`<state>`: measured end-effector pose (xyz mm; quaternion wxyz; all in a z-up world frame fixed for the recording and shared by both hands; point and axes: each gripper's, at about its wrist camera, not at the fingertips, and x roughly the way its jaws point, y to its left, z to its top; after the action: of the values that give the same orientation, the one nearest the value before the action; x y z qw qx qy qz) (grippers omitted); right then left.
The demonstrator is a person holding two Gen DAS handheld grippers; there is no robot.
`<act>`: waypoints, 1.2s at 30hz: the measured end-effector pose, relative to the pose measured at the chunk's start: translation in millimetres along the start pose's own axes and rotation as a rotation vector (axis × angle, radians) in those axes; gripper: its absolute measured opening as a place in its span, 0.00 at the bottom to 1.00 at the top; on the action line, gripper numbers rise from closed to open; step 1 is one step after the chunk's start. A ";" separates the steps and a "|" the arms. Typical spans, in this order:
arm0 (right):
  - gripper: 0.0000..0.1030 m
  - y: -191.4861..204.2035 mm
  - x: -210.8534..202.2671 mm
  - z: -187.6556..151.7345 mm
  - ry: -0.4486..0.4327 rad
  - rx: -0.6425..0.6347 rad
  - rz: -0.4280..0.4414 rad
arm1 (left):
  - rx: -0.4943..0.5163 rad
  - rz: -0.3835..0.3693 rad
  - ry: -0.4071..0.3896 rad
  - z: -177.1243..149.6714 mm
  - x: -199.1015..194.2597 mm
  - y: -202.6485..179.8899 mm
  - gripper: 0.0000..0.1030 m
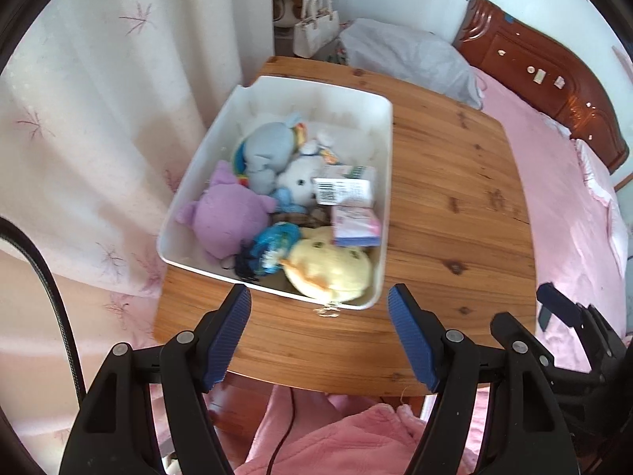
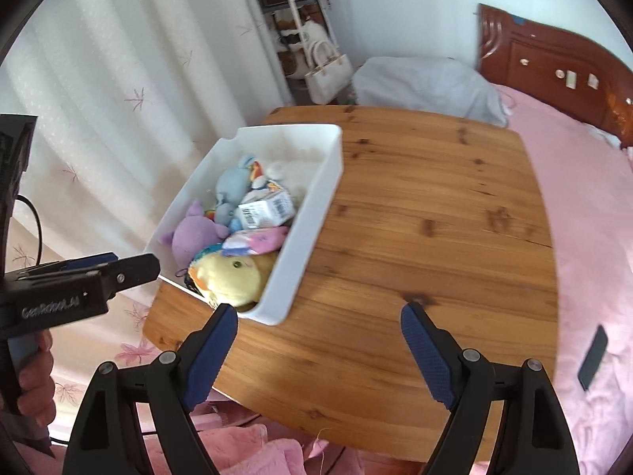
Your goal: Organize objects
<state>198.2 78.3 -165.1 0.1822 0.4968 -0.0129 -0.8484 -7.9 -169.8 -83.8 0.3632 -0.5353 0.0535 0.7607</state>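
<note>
White bin [image 1: 205, 158] is sitting on the wooden table [image 1: 455, 206], along its left edge, running from near the front-left corner toward the far-left corner. Everything is lying inside it. Yellow plush [image 1: 330, 265] is filling the near-right corner of the bin, touching the near wall. Purple plush [image 1: 229, 213] is sitting against the left wall, with a blue tangled item [image 1: 273, 245] wedged between the two. Grey-blue plush [image 1: 267, 154] and white plush [image 1: 298, 182] are lying mid-bin, touching. Barcode carton [image 1: 344, 190] is resting partly on the white plush by the right wall; pink-purple box [image 1: 356, 225] is sitting just nearer, beside the yellow plush.

My left gripper [image 1: 319, 297] is hovering over the table's front edge, jaws spread wide, gripping nothing, fingertips just short of the bin's near wall. My right gripper [image 2: 319, 314] is hovering over the front edge too, jaws spread wide and empty, left fingertip [image 2: 221, 324] near the bin's near-right corner.

Pink bed [image 2: 593, 217] is lying beyond the table's right edge, black phone [image 2: 592, 357] on it. White handbag [image 2: 326, 73] is standing past the far edge.
</note>
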 end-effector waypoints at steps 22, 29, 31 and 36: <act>0.83 -50.5 -98.7 -12.6 -0.099 0.175 -0.062 | 0.129 0.069 -0.255 -9.1 -63.5 -62.1 0.82; 0.87 -42.4 -107.2 -13.2 -0.159 0.124 -0.066 | 0.104 0.095 -0.289 -9.1 -71.1 -64.8 0.89; 1.00 -42.9 -104.7 -13.4 -0.154 0.125 -0.054 | 0.102 0.112 -0.299 -9.1 -71.8 -65.9 0.94; 1.00 -45.4 -103.3 -12.7 -0.169 0.137 -0.054 | 0.101 0.140 -0.316 -11.5 -72.9 -67.1 0.96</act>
<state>240.9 155.9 -94.0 0.1235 0.4349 -0.0727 -0.8890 53.9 -162.2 -5.8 0.3396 -0.3852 0.0711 0.8551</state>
